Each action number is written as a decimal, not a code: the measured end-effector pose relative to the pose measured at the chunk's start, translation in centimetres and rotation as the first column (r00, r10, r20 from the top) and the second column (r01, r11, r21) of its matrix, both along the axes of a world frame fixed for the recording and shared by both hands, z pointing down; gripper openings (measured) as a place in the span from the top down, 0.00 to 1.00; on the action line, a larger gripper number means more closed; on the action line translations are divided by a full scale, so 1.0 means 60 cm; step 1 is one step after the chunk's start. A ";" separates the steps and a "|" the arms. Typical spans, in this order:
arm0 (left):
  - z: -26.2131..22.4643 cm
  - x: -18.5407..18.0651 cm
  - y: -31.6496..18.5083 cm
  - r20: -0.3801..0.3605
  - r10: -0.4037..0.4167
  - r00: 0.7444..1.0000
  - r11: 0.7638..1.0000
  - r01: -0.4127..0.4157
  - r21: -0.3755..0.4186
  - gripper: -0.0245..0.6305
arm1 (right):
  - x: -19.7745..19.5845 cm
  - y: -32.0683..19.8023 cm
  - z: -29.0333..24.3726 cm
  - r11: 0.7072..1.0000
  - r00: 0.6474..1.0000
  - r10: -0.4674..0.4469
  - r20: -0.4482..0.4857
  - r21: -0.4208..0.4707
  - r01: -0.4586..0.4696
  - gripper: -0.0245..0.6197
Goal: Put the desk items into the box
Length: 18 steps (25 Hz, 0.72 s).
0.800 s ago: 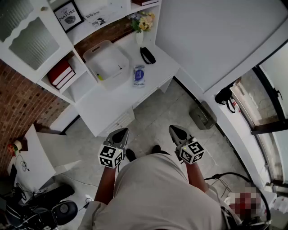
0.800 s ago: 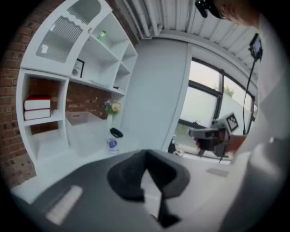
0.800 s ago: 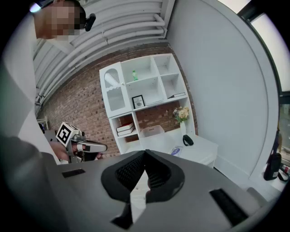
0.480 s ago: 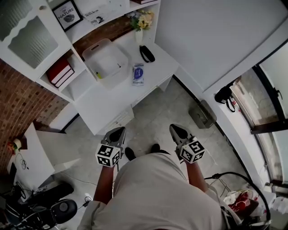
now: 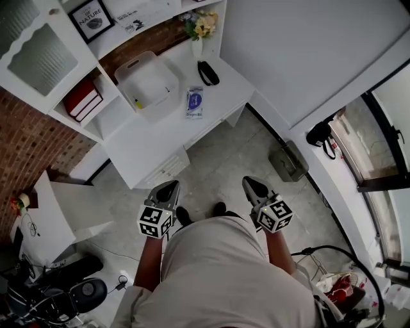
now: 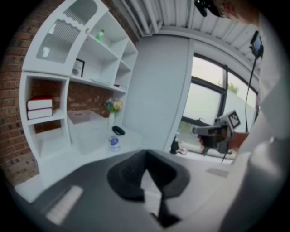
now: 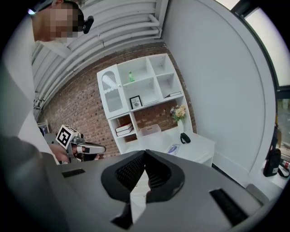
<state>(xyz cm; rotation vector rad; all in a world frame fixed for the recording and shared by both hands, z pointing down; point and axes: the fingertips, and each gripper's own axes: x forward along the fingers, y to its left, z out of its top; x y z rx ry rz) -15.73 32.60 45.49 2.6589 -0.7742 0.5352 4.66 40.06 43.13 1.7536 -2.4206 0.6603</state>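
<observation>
The box [image 5: 148, 83], a translucent white tub, sits on the white bench [image 5: 160, 144], pushed back against the shelving. A small yellow-green thing [image 5: 136, 104] lies inside it near its left wall. Just to the right of the box a blue-printed packet [image 5: 195, 102] lies flat, and beyond that, to the box's upper right, is a black item [image 5: 207, 72] that I cannot identify. A vase of flowers [image 5: 200, 32] stands behind the black item, and red books [image 5: 81, 99] are stacked in the shelf to the box's left.

Both tools are well apart from the box, over the floor. The left gripper [image 5: 168, 188] and right gripper [image 5: 250, 184] each have their jaws pressed fully together with nothing between them.

I judge this to be the approach, with the packet and black item not yet packed. The next move calls for stepping up to the bench, spreading one pair of jaws and closing them on the packet's edge, since it lies flat.

The only readable writing is "NATURE" on the framed picture [image 5: 88, 19] above the box. The packet's print is too small to read.
</observation>
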 end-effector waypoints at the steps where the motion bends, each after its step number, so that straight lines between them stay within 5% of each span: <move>1: 0.002 0.005 0.003 0.006 -0.001 1.000 1.000 0.001 0.002 0.96 | 0.007 0.002 0.002 1.000 1.000 -0.001 0.004 -0.001 0.001 0.96; 18: 0.021 0.114 0.058 0.004 -0.088 0.996 0.996 0.088 0.009 0.96 | 0.133 0.055 0.038 0.997 0.996 -0.081 0.023 -0.008 0.081 0.96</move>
